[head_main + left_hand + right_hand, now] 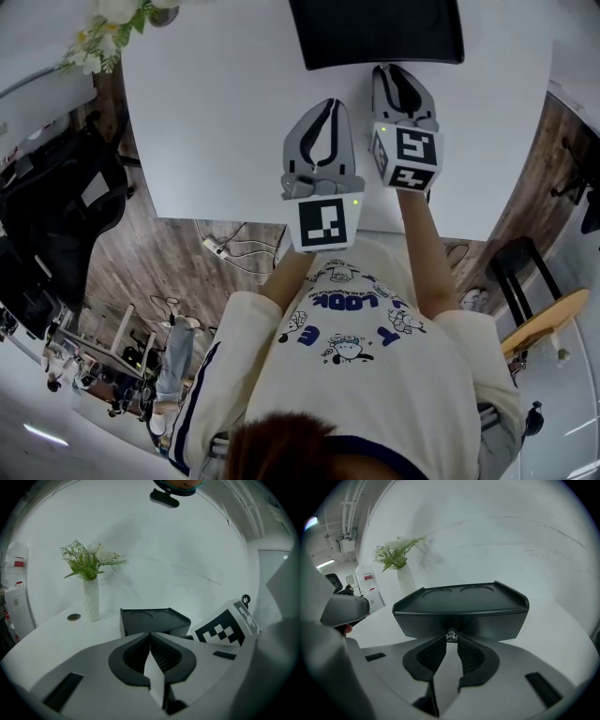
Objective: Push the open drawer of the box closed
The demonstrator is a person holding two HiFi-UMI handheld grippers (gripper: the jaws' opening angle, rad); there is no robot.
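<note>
The black box (375, 33) stands at the table's far edge, and its tray-like top has two round recesses (459, 597). Its drawer front (487, 623) faces me and looks level with the box body; I see no gap. My right gripper (451, 637) is right at that front, its tips shut on the small clear drawer knob (451, 634). In the head view the right gripper (386, 67) touches the box's near side. My left gripper (328, 101) rests on the table to the left of it and short of the box (154, 620), shut on nothing (151, 635).
A white vase of flowers (91, 597) stands at the table's far left, with a small round disc (73, 617) beside it. The white table (206, 112) ends just behind my grippers. A black chair (56, 216) is on the floor at the left.
</note>
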